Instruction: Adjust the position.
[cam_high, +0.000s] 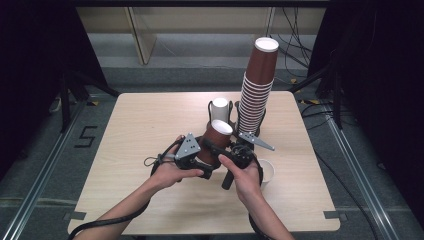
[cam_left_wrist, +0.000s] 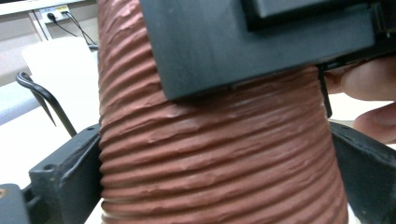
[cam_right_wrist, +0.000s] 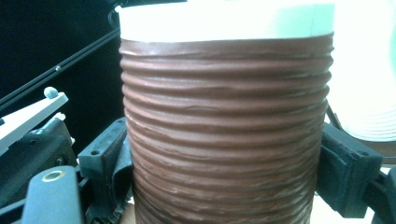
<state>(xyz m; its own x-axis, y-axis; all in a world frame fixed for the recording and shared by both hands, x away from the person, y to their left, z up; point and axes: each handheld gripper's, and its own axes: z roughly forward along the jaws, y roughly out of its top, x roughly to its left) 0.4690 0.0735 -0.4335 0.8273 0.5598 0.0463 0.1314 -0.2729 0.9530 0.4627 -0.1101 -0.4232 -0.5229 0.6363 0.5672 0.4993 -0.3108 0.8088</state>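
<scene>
A ribbed brown paper cup (cam_high: 219, 132) with a white inside hangs tilted over the middle of the table (cam_high: 145, 125), held from both sides. My left gripper (cam_high: 204, 156) grips its lower part; in the left gripper view both black jaws lie against the cup's wall (cam_left_wrist: 210, 158). My right gripper (cam_high: 222, 149) reaches across from the right. In the right gripper view its pads (cam_right_wrist: 109, 154) press on the ribbed sides of the cup (cam_right_wrist: 224, 116) below the white rim. The right gripper's black body (cam_left_wrist: 261, 42) covers the top of the cup in the left gripper view.
A tall, leaning stack of brown cups (cam_high: 257, 85) stands at the back right of the table. In front of it, to the left, a black wire holder carries a white-topped cup (cam_high: 219, 107). A white cup (cam_high: 268, 172) sits on the table by the right hand.
</scene>
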